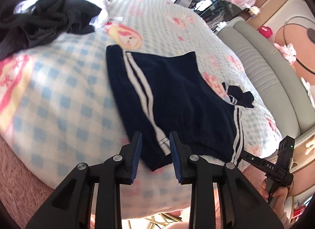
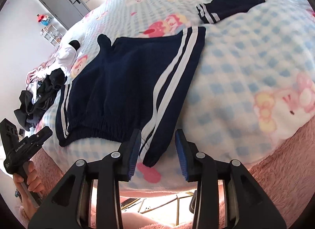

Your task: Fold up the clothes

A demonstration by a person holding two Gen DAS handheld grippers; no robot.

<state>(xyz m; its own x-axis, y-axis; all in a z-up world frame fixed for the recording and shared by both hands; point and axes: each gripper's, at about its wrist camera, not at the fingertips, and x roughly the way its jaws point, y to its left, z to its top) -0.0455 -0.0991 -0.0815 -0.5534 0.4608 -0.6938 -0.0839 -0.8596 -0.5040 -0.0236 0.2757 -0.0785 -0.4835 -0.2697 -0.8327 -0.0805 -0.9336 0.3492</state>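
Navy shorts [image 1: 173, 99] with white side stripes lie spread flat on a checked blanket [image 1: 65, 99], waistband toward the near edge of the bed. Both views look along a pair of black tongs with blue pads.

The left gripper [image 1: 154, 150] hangs just over the shorts' near left waistband corner, jaws apart with the striped hem showing between them, gripping nothing. The right gripper [image 2: 158, 146] hangs over the shorts' near right corner, jaws likewise apart and empty, one stripe end lying between them.

Just beyond the shorts' far right corner sits a small navy piece [image 2: 230, 10] with white bands, bunched up. Well beyond the shorts' far left side is a heap [image 1: 45, 18] of dark and white clothes.

The shorts look smoothed out but unfolded, so this fits either a grasp about to be made at the waistband corners or a release after laying them flat. A fold would call for both tongs to close on matching corners and carry them across together.
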